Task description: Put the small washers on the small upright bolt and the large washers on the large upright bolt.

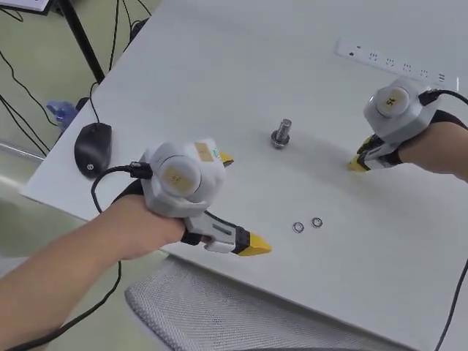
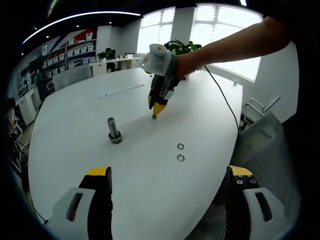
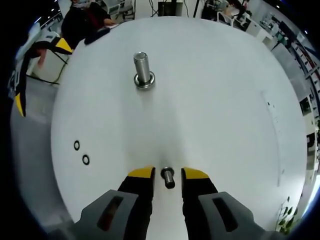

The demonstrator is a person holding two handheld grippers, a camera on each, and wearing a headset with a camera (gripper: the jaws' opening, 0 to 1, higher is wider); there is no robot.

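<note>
Nearest me, my left gripper (image 1: 241,202) hangs over the bench (image 1: 219,73) edge with its jaws spread wide, holding nothing. Just beyond it lie the two small washers (image 1: 298,227), flat on the bench, side by side and not touching. They are thin, bright rings, and neither is on a bolt yet. Farther in stands the large bolt (image 1: 281,134), upright, with a wider collar at its foot; I cannot tell whether that is its head or washers. Farthest, my right gripper (image 3: 168,172) straddles the small bolt (image 3: 167,177), jaws set narrow with a sliver of bench showing on each side, so I judge it is not clamping. I read this as the small-washer step about to begin. Next I need a jaw tip under a ring's rim, then a level drop over that thin shank.
</note>
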